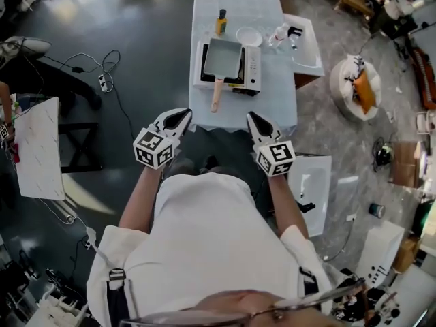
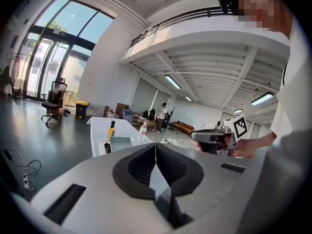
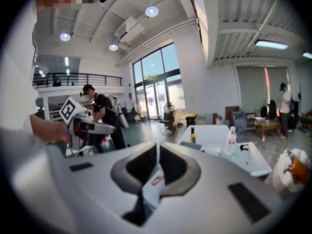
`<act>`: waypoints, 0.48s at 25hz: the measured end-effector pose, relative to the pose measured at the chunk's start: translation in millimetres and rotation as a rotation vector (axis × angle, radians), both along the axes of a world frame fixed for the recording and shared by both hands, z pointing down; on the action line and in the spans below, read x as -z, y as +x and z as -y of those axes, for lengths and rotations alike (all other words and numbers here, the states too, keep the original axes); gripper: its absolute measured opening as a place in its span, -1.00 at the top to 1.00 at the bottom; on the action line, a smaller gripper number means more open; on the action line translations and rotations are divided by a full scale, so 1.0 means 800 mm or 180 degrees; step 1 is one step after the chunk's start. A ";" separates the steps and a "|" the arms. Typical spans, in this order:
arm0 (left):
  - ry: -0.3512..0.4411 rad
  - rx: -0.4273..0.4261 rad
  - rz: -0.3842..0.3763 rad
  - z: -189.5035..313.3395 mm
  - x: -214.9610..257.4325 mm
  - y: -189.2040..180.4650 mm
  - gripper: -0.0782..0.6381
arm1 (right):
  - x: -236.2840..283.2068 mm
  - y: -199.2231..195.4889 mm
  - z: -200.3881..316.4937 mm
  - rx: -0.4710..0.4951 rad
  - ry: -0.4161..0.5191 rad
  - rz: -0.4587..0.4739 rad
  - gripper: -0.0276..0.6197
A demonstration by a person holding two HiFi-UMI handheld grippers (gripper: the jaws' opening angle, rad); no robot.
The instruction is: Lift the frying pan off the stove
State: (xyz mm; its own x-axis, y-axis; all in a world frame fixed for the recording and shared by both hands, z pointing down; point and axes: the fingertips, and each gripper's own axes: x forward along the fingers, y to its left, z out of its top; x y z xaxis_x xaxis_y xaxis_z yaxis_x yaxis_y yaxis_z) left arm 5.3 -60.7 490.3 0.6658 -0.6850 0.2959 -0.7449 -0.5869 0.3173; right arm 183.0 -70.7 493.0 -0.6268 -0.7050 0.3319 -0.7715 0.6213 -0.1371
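Left gripper, jaws pressed together and empty, and right gripper, likewise closed on nothing, are held side by side, well short of the stove. The square pan sits on the stove, its wooden handle jutting past the stove's near edge toward the grippers. A bottle stands just behind the stove. Likely risk: jaws arriving closed would shove the handle and slide the pan; a grip at the handle's end could let it tip.

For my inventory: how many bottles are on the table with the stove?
2. A yellow bottle with a dark cap stands beyond the white portable stove, toward its left; a clear plastic bottle stands beyond its right end, beside a white round bowl. None seems hidden.
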 end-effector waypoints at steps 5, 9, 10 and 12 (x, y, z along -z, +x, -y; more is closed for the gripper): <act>-0.0099 0.0041 -0.0018 0.014 -0.015 0.002 0.70 | -0.011 -0.010 0.016 0.0117 -0.0082 -0.0020 0.80; -0.0173 0.0023 -0.0043 0.026 -0.028 0.005 0.70 | -0.024 -0.015 0.026 0.0158 -0.0169 -0.0047 0.80; -0.0191 0.0013 -0.0049 0.030 -0.031 0.006 0.70 | -0.028 -0.017 0.029 0.0157 -0.0194 -0.0050 0.80; -0.0221 -0.0016 -0.0060 0.039 -0.038 0.007 0.70 | -0.034 -0.020 0.037 0.0150 -0.0244 -0.0047 0.80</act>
